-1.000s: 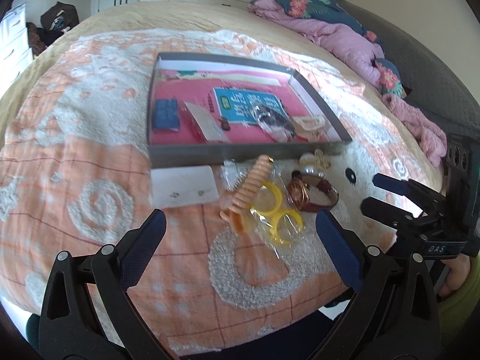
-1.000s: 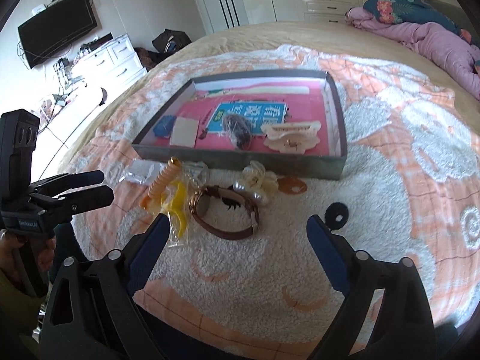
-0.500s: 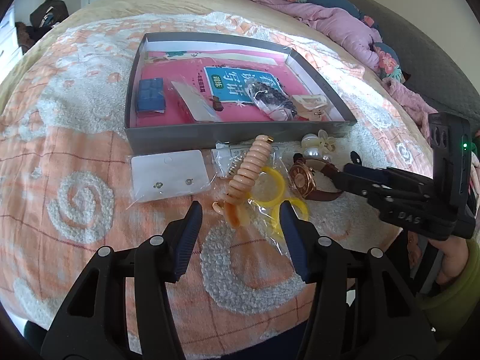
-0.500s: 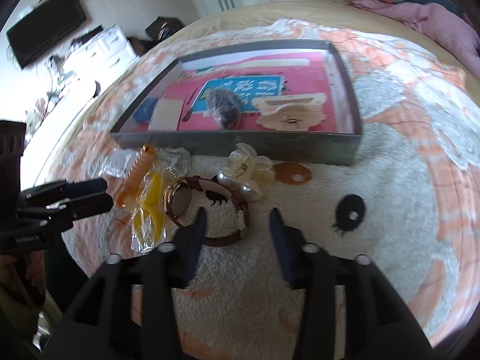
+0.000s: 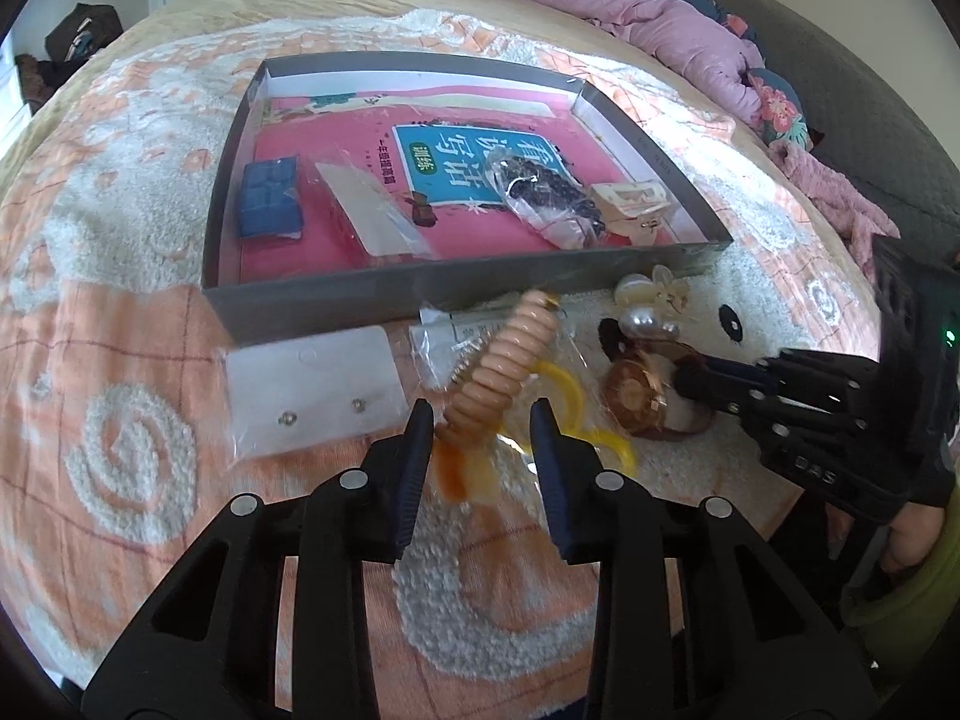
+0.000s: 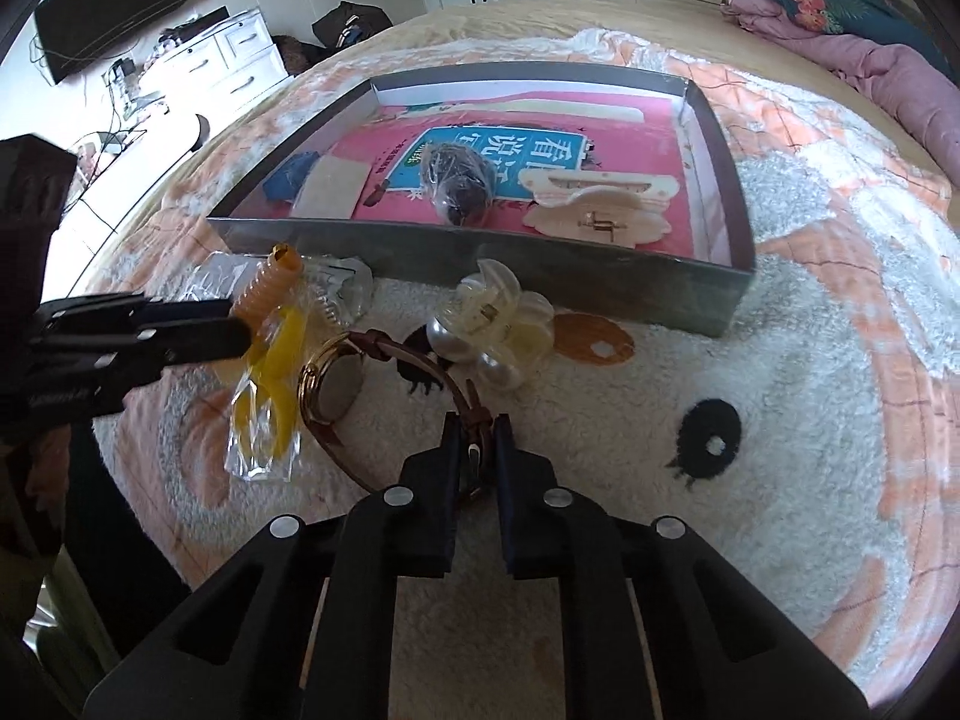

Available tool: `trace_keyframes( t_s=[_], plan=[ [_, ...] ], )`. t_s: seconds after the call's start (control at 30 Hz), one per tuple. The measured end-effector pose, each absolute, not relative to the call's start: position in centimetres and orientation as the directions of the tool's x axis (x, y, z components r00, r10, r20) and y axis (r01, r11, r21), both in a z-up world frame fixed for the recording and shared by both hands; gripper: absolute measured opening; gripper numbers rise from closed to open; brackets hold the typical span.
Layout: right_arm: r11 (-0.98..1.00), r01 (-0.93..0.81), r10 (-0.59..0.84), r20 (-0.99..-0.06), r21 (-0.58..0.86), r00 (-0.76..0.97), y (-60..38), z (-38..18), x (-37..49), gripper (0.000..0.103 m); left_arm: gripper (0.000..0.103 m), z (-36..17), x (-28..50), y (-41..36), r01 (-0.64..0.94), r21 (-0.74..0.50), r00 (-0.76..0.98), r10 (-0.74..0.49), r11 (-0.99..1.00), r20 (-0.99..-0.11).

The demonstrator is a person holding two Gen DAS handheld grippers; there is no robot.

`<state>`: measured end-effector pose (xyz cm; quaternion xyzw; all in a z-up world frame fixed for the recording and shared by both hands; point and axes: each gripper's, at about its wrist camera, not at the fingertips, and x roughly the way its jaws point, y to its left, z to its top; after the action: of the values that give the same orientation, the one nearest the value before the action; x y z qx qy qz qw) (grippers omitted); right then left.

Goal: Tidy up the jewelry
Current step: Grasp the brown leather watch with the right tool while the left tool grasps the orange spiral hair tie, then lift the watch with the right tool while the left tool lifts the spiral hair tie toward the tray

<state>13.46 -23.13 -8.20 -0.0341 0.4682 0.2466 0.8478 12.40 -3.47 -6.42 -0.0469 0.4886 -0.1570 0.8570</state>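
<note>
A grey tray [image 5: 336, 300] with a pink book inside sits on the bed. My left gripper [image 5: 480, 420] is shut on the lower end of a peach spiral hair tie [image 5: 504, 366], which tilts up toward the tray. My right gripper [image 6: 477, 429] is shut on the brown strap of a wristwatch [image 6: 333, 384], whose gold face [image 5: 633, 399] lies beside it. A pearl hair clip [image 6: 498, 324] and yellow rings in a clear bag [image 6: 270, 396] lie in front of the tray.
The tray holds a blue item [image 5: 270, 198], a card [image 5: 372, 210], a bag of dark beads [image 5: 540, 192] and a cream claw clip [image 6: 600, 204]. A white earring card [image 5: 312, 396] lies on the blanket. Pink bedding [image 5: 660, 12] is heaped far right.
Both grippers moved forward and closed. The left closed on the peach hair tie and raised it. The right closed on the watch strap.
</note>
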Motion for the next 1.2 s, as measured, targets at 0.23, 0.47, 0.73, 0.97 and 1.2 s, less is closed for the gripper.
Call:
trace_keyframes(
  t_s=[0.23,0.47,0.73,0.97,1.2],
  plan=[
    [0.893,-0.427,0.347,-0.817,0.139,0.460,-25.0,-7.7,12.8,0.010,0.023,-6.9,13.4,-4.1,0.244,-0.213,0.465,-0.307,0.946,-0.830],
    [0.886,-0.436,0.358,-0.832,0.159,0.424,-24.1,-8.5,14.0,0.017,0.018,-7.0,13.4,-4.0,0.250,-0.205,0.473,-0.304,0.946,-0.827],
    [0.882,-0.454,0.364,-0.796,0.128,0.483,-24.2,-7.6,13.4,0.011,0.015,-5.6,12.7,-2.8,0.227,-0.258,0.505,-0.340,0.939,-0.794],
    [0.872,-0.489,0.355,-0.737,0.039,0.575,-24.1,-4.3,11.9,0.011,0.015,-3.2,11.7,-1.7,0.215,-0.273,0.556,-0.347,0.938,-0.755],
    [0.867,-0.497,0.379,-0.681,0.025,0.627,-24.2,-1.5,11.6,0.011,0.015,-1.6,11.4,-0.2,0.191,-0.284,0.596,-0.341,0.940,-0.727]
  ],
)
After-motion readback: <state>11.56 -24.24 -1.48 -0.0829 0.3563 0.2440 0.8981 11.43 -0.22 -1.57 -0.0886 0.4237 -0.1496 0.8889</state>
